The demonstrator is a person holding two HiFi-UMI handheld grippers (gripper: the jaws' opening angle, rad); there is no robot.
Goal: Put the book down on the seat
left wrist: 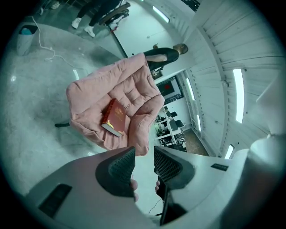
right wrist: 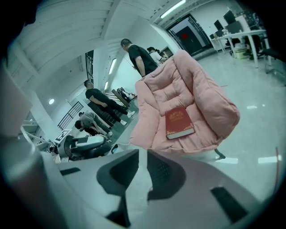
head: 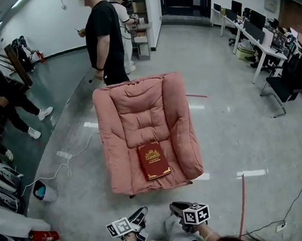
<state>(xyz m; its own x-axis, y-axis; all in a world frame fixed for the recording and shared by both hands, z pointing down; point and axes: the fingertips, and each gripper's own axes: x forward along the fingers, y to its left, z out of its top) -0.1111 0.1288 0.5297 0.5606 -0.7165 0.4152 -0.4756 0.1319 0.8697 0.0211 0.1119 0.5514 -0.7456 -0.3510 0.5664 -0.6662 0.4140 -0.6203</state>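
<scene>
The left gripper [left wrist: 144,154] and right gripper [right wrist: 143,157] are held empty, jaws narrowly parted, the book [head: 154,160] being laid flat on the seat [head: 127,168] ahead.

The head view is looking steeply down from above, just in front of the pink armchair [head: 140,107]. Both gripper views are looking along their jaws from lower down before its front edge, rolled off level. All three are sharing the armchair and the red book [head: 154,160].
</scene>
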